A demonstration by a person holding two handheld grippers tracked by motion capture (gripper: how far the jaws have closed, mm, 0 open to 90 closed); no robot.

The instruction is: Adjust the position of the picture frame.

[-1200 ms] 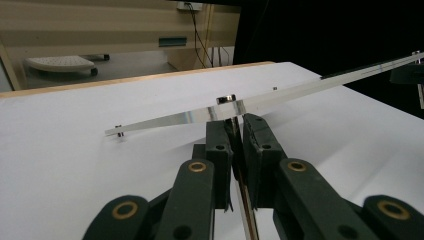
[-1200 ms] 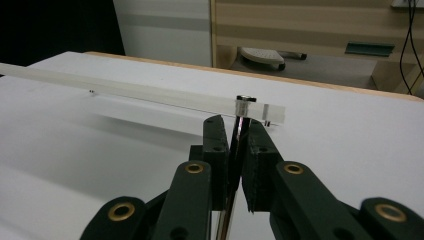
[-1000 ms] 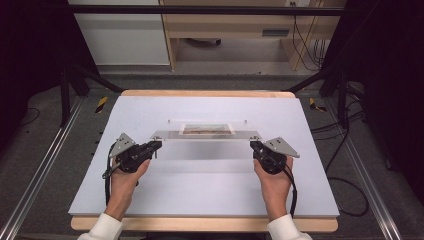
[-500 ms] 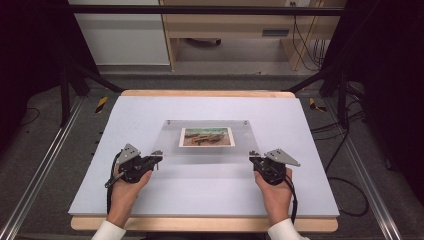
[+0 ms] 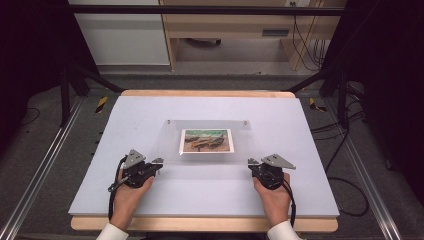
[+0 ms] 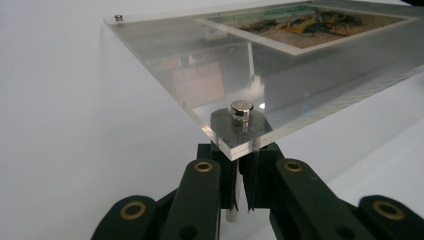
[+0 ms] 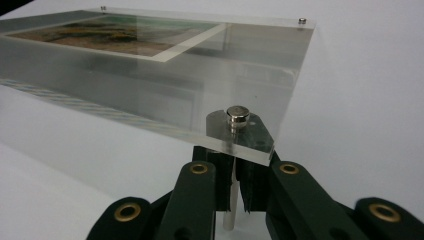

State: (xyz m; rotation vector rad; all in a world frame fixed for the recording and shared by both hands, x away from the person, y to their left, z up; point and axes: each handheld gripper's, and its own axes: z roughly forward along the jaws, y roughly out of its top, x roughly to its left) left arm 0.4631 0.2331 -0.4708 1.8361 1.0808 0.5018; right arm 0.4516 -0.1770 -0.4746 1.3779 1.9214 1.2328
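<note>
The clear acrylic frame (image 5: 210, 142), mid-table on the white tabletop (image 5: 150, 115), is held at its near corners by the clamped left gripper (image 5: 157, 162) and right gripper (image 5: 252, 162), with bare surface all around.

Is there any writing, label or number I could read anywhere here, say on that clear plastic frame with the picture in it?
No readable text anywhere.
Clear acrylic picture frame: no words; the colour print inside shows a painted scene without legible lettering.
Silver round corner studs: plain metal, no marking.
Yellow-and-black striped floor tape: a warning pattern, no words.
Grey plate on the wooden furniture at the back: too small and blurred to read.
</note>
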